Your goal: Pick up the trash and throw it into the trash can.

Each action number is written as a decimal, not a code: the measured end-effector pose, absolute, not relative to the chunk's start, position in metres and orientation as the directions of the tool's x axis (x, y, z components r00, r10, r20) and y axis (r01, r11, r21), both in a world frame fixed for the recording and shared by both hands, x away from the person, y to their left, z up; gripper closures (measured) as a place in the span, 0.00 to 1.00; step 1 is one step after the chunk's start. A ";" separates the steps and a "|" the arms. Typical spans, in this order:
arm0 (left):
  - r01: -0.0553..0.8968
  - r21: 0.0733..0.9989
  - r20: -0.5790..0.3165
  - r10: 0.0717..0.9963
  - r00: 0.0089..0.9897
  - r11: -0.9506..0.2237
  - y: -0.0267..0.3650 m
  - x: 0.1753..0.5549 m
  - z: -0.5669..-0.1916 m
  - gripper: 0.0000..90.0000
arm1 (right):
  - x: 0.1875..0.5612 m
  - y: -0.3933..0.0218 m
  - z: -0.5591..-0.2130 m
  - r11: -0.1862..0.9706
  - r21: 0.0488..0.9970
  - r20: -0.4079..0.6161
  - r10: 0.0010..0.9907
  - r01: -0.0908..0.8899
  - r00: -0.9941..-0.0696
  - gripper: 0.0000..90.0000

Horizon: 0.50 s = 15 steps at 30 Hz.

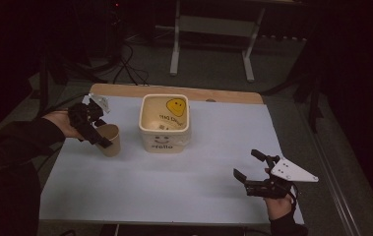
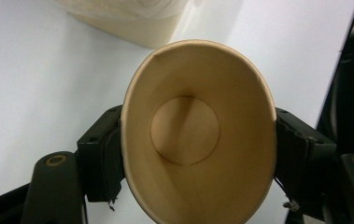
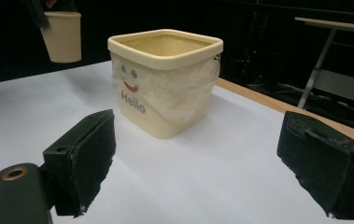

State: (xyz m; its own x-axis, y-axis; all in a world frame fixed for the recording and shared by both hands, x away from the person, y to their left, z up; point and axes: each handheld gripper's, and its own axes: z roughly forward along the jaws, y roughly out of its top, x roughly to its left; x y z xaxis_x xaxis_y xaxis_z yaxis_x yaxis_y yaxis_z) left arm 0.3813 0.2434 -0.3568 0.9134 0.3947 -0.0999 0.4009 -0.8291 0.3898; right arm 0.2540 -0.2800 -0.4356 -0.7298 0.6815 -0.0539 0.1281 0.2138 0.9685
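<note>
The table (image 1: pixel 184 196) is covered by a pale sheet, with a strip of bare wood left visible along its far edge. Near the far middle of the sheet a square cream bin (image 1: pixel 165 123) is placed upright and open at the top; a face and the word "Hello" are printed on its side, and a clear liner is seen against one wall in the right gripper view.

The paper cup (image 1: pixel 109 139) is located just left of the bin, apart from it. It is clamped by the left gripper (image 1: pixel 97 131) — one black jaw is pressed against each side of the cup wall, and the rim is squeezed into an oval in the left gripper view. The cup is empty; its round base is visible through the open mouth. In the right gripper view the cup (image 3: pixel 63 36) is seen clear of the sheet, held upright.

The right gripper (image 1: pixel 254 167) is held low over the near right part of the sheet, well apart from the bin and the cup. Its jaws are spread wide, and nothing is held between them.
</note>
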 end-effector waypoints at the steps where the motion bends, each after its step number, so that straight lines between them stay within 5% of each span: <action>1: 0.398 0.391 -0.097 0.394 0.914 -0.830 0.243 0.382 -0.354 0.32 | 0.254 -0.280 -0.436 0.215 0.968 -0.056 0.681 0.126 -0.730 0.13; 15: 0.379 0.392 -0.083 0.378 0.922 -0.838 0.240 0.389 -0.313 0.35 | 0.254 -0.279 -0.436 0.216 0.967 -0.052 0.680 0.131 -0.732 0.13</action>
State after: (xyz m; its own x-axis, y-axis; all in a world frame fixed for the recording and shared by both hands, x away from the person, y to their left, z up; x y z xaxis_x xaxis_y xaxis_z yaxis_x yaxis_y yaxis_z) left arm 0.3893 0.2404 -0.3127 0.9221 0.3780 -0.0829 0.3789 -0.8382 0.3923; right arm 0.2541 -0.2794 -0.4360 -0.7317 0.6796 -0.0525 0.1315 0.2163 0.9674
